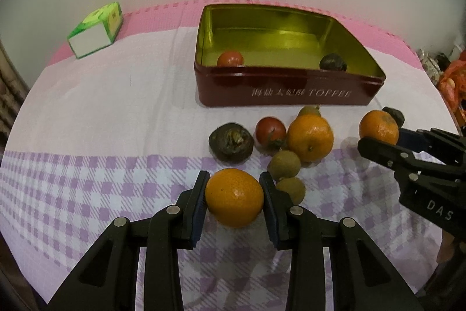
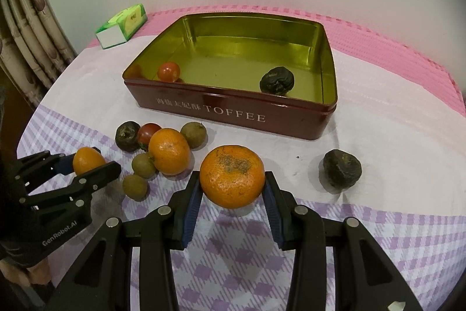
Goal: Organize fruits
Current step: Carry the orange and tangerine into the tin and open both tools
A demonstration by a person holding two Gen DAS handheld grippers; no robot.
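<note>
1. The tin (image 2: 233,118) is dark red outside with white lettering, and gold-green inside.
2. Inside the tin lie a red tomato (image 2: 168,71) and a blackish-brown fruit (image 2: 276,80).
3. In front of the tin, the cloth (image 2: 233,252) is checked purple and white.
4. Left of the tin, the box (image 2: 122,26) is green and white.

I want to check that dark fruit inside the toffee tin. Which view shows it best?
The right wrist view: the dark wrinkled fruit shows whole on the floor of the tin. In the left wrist view, the tin's near wall hides the lower part of the fruit.
</note>
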